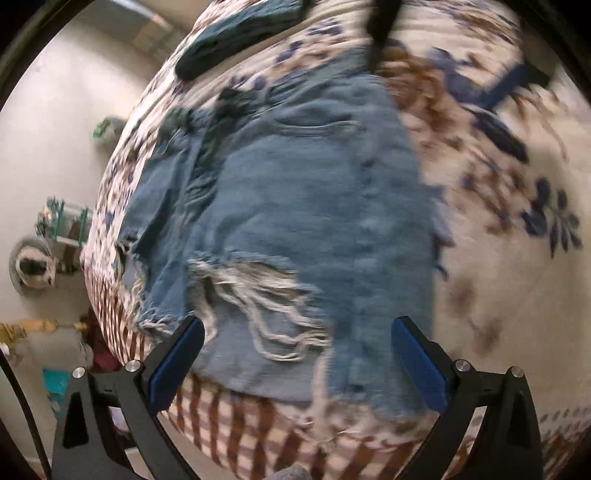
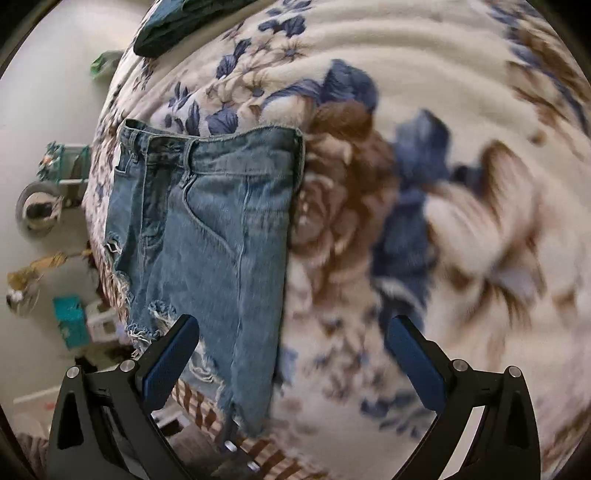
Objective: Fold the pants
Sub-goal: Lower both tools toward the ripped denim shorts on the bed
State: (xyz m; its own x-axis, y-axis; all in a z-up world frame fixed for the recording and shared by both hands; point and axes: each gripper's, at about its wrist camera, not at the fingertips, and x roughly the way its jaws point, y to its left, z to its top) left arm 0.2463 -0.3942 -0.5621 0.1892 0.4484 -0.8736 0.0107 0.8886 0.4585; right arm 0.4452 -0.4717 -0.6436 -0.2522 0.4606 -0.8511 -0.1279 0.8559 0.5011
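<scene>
Ripped blue jeans [image 1: 288, 221] lie folded in a compact stack on a floral blanket [image 1: 498, 258] near the bed's edge. In the left wrist view my left gripper [image 1: 297, 343] is open and empty, above the frayed lower end of the jeans. In the right wrist view the jeans [image 2: 207, 229] lie at the left, waistband at the top. My right gripper [image 2: 291, 339] is open and empty, over the jeans' right edge and the blanket [image 2: 443, 221]. The right gripper also shows blurred at the top of the left wrist view [image 1: 380, 33].
A dark green garment [image 1: 236, 37] lies on the bed beyond the jeans, also in the right wrist view [image 2: 177, 26]. A checked sheet [image 1: 229, 417] hangs at the bed's edge. Clutter sits on the floor at the left [image 2: 70, 321].
</scene>
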